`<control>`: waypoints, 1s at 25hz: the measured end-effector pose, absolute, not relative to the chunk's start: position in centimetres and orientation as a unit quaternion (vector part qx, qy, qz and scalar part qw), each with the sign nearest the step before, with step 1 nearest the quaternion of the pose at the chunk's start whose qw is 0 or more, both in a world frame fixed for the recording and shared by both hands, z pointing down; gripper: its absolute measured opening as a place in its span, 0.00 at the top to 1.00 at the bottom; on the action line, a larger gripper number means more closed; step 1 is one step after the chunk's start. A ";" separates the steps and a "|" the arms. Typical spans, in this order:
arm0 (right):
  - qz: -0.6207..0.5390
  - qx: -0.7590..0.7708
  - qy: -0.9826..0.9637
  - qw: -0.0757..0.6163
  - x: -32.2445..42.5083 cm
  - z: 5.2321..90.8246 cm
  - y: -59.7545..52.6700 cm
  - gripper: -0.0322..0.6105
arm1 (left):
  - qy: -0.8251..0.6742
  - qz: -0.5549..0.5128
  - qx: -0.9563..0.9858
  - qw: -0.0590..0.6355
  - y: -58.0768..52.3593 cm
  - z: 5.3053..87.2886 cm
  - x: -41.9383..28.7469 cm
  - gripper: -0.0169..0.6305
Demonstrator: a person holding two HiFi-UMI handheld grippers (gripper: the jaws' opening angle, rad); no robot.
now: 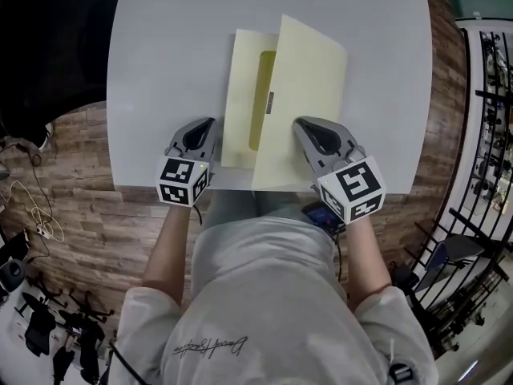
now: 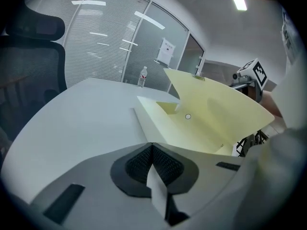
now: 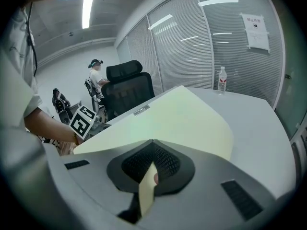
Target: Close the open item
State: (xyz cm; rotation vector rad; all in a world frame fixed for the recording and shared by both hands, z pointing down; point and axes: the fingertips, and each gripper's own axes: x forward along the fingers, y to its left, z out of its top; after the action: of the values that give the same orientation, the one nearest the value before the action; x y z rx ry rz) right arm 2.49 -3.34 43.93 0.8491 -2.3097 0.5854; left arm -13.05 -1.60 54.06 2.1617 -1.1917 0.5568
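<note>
Folder (image 1: 309, 95) of pale yellow card lies at the near middle of a smooth, rounded grey-white table (image 1: 160, 54), just in front of the person. Its back sheet rests flat, showing a darker yellow rectangular panel (image 1: 263, 95). Its front cover stands tilted up from the right, half open, with one rounded corner and a small label strip (image 1: 270, 103) along its edge. The right gripper (image 1: 300, 123) has its ribbed black pads clamped on the cover's near edge, a thin yellow strip pinched between them. The left gripper (image 1: 207, 123) rests on the table just beside the folder's left edge, its jaws pressed together. A clear plastic bottle (image 2: 142, 75) stands at the table's far side.
</note>
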 end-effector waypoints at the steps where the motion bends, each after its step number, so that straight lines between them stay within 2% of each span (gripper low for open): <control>1: 0.219 0.320 -0.870 0.304 2.4 44.0 -3.4 0.93 | -0.446 0.209 0.816 0.302 -1.6 54.1 -12.8 0.96; 16: 0.213 0.324 -0.860 0.333 1.3 45.0 -3.3 0.93 | -0.429 0.198 0.825 0.310 -1.1 54.2 -11.4 0.96; 25: 0.212 0.321 -0.842 0.378 1.0 47.1 -2.7 0.93 | -0.421 0.184 0.831 0.313 -0.9 53.7 -9.9 0.96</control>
State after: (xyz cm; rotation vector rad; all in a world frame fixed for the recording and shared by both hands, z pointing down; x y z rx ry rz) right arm 0.96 -2.72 47.14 0.8201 -2.1520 0.5428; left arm -9.92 -0.91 53.73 2.1909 -1.1108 0.4862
